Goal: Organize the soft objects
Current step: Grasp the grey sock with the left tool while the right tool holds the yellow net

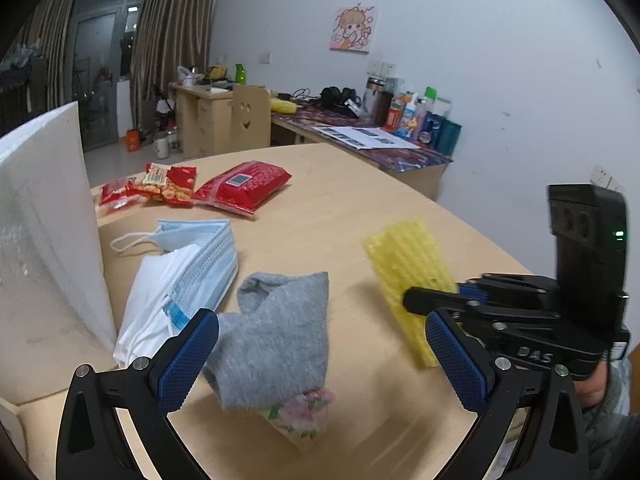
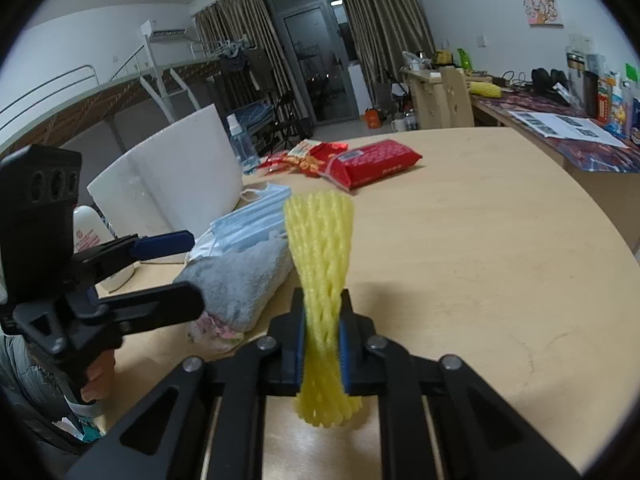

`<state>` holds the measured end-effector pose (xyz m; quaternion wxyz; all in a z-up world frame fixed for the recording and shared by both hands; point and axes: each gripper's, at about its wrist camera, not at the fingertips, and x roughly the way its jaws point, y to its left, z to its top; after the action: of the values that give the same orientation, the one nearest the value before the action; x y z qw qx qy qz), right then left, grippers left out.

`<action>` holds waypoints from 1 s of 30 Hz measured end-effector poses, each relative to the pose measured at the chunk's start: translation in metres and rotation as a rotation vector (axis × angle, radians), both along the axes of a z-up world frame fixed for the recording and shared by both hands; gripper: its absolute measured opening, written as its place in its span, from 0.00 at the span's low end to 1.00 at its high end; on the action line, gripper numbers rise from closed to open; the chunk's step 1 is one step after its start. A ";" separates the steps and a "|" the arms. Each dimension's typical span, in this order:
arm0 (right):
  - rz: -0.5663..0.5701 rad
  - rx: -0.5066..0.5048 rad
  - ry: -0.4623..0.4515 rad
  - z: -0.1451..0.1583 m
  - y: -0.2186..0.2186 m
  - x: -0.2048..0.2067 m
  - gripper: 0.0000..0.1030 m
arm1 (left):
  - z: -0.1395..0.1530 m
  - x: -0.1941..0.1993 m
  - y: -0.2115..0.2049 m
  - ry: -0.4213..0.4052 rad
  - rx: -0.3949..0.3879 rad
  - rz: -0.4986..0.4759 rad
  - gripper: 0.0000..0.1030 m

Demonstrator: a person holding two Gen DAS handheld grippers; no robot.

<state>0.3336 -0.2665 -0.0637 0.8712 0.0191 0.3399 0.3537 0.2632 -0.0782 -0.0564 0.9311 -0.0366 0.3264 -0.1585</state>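
The round wooden table (image 2: 480,240) filled the lower half of both views. A white foam board (image 1: 44,208) stood on edge at the left of the left wrist view, and in the right wrist view it stood at centre left. Red snack packets (image 1: 240,186) lay in a cluster toward the upper middle of the table, well apart from the soft things.

Just right of the board lay a stack of blue and white face masks (image 1: 188,276), and touching its lower right edge was a grey sock (image 1: 276,332) bunched over a small floral cloth (image 1: 304,416).

The left gripper (image 1: 320,344) stood with its jaws wide apart in the lower part of its view, one blue pad at the sock's left edge and the other clear of it, gripping nothing.

The right gripper (image 2: 322,344) sat at the bottom centre of its view with its jaws pressed tight on a yellow foam net sleeve (image 2: 320,248), pinching its waist so both ends flared out. In the left wrist view that sleeve appeared at centre right, slanted.
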 end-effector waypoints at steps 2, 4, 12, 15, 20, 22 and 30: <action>-0.001 -0.001 -0.011 0.001 -0.002 -0.002 0.16 | 0.001 0.002 -0.005 -0.015 0.026 0.000 1.00; 0.007 0.019 0.000 0.000 -0.003 -0.002 0.16 | 0.000 0.007 -0.010 -0.007 0.062 0.009 1.00; 0.004 0.040 0.017 -0.004 -0.009 0.000 0.17 | -0.021 0.028 -0.020 0.082 0.158 0.006 0.72; 0.004 0.051 0.027 -0.005 -0.012 0.001 0.17 | -0.025 0.030 -0.023 0.087 0.205 0.019 0.55; 0.005 0.048 0.025 -0.004 -0.011 0.000 0.17 | -0.029 0.031 -0.024 0.084 0.254 0.036 0.19; 0.005 0.047 0.023 -0.003 -0.010 0.000 0.17 | -0.031 0.031 -0.024 0.080 0.283 0.045 0.11; -0.009 0.058 0.026 -0.004 -0.011 -0.001 0.17 | -0.004 0.011 -0.020 -0.037 0.246 0.029 0.06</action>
<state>0.3321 -0.2779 -0.0675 0.8673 0.0507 0.3407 0.3593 0.2744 -0.0985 -0.0602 0.9367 0.0762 0.3253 -0.1046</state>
